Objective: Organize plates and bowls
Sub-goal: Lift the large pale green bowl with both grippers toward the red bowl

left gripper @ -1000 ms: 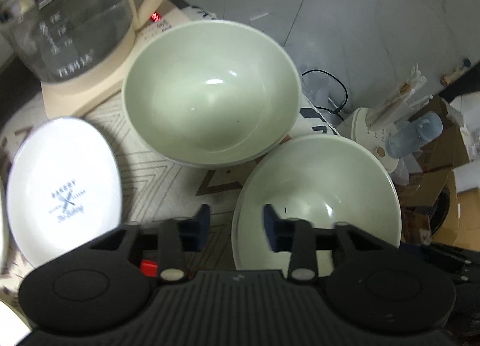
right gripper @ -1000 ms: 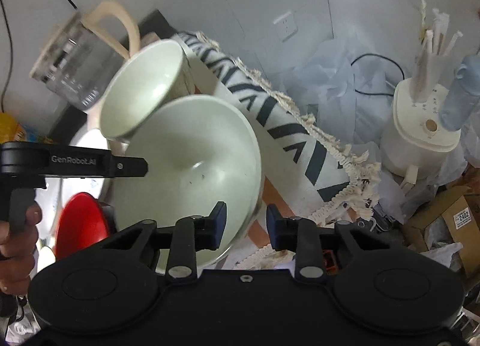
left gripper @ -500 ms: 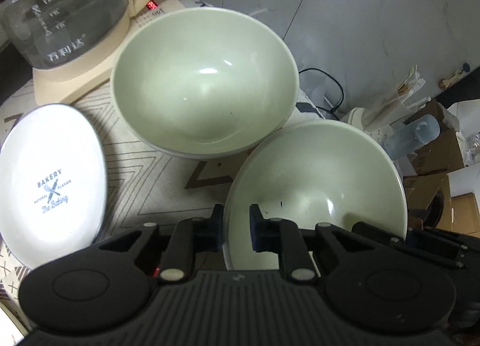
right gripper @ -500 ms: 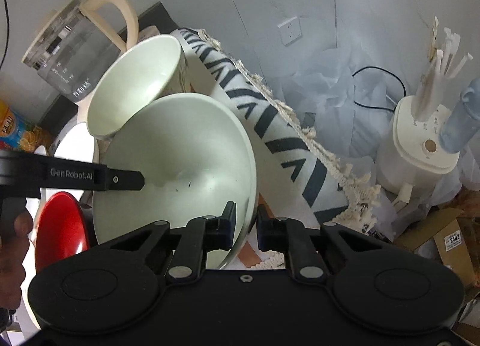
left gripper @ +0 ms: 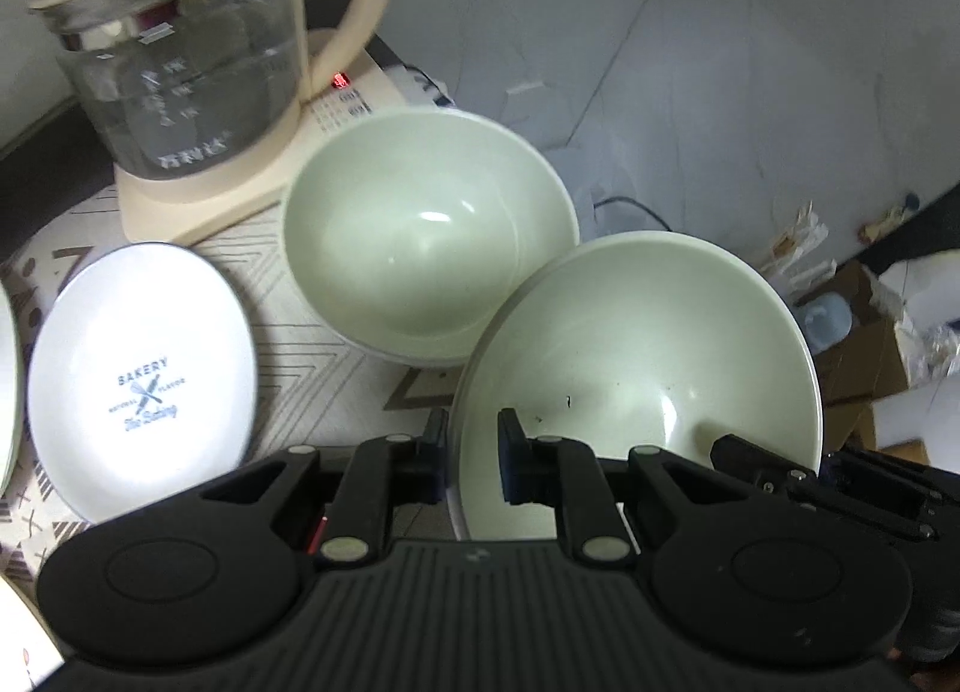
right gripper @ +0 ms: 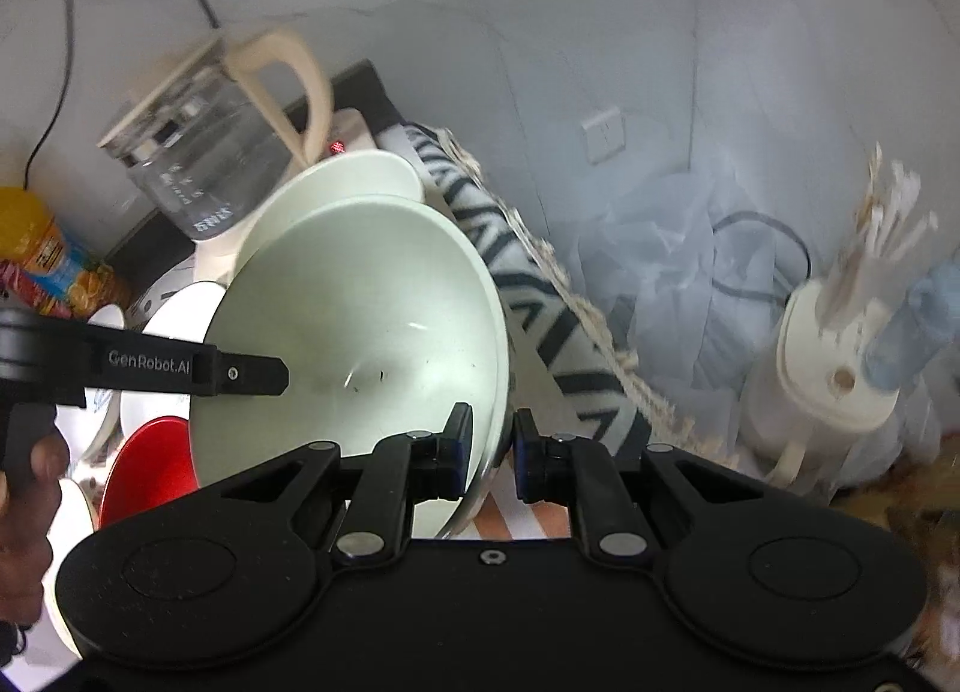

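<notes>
A wide pale green bowl (left gripper: 648,368) hangs tilted above the table, gripped from both sides. My left gripper (left gripper: 474,452) is shut on its left rim, one pad inside and one outside. My right gripper (right gripper: 492,446) is shut on the opposite rim of the same bowl (right gripper: 360,332). A second, deeper pale green bowl (left gripper: 426,248) stands on the patterned cloth just behind it. Left of that lies a white plate (left gripper: 144,374) printed with "BAKERY". In the right wrist view a red dish (right gripper: 150,464) shows below the held bowl, partly hidden.
A glass kettle (left gripper: 180,62) on a cream base stands at the back left, close behind the second bowl. The cloth's fringed edge (right gripper: 540,302) drops off to the right. Below it on the floor are a white appliance (right gripper: 828,380), cables and boxes. An orange bottle (right gripper: 36,254) stands far left.
Both grippers closed on opposite rims of the near bowl, then rose with it. The bowl has come up off the cloth and tilted; the second bowl and plate stayed put.
</notes>
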Tool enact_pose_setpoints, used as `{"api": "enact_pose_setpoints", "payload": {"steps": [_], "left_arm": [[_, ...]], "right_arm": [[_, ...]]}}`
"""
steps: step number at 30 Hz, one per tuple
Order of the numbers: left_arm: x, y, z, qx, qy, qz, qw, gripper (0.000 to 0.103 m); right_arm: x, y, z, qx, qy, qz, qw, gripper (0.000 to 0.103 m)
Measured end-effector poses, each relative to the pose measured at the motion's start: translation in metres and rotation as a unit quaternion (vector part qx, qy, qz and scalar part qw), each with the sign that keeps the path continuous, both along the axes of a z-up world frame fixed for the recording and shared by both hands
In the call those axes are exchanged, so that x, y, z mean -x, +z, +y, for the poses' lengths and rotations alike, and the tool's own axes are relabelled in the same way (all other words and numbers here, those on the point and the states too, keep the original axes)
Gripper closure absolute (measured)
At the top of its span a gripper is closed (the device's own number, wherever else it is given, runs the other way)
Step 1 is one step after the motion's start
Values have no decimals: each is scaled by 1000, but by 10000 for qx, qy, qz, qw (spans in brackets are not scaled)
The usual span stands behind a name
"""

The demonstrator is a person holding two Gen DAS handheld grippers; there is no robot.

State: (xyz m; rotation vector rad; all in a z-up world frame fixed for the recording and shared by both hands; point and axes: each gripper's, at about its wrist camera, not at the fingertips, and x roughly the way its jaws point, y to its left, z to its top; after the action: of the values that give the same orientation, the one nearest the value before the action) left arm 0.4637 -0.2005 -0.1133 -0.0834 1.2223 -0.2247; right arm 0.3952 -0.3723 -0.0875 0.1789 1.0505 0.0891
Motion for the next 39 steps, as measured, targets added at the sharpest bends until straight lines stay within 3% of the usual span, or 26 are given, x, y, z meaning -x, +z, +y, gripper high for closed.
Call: {"api": "enact_pose_setpoints", "payload": {"steps": [15,26,39], "left_arm": [[31,46,46,138,942,-356,9948,88],[65,62,90,150,1810,-477,9822,87],[104,58,136,91,2703,-403,9619,87]], "right_arm": [[-13,36,32,-224,807,-214,9963,88],[-16,47,74,-351,1577,-266,9865,88],[-13,43,129,-388,2451,-142,9686,88]]}}
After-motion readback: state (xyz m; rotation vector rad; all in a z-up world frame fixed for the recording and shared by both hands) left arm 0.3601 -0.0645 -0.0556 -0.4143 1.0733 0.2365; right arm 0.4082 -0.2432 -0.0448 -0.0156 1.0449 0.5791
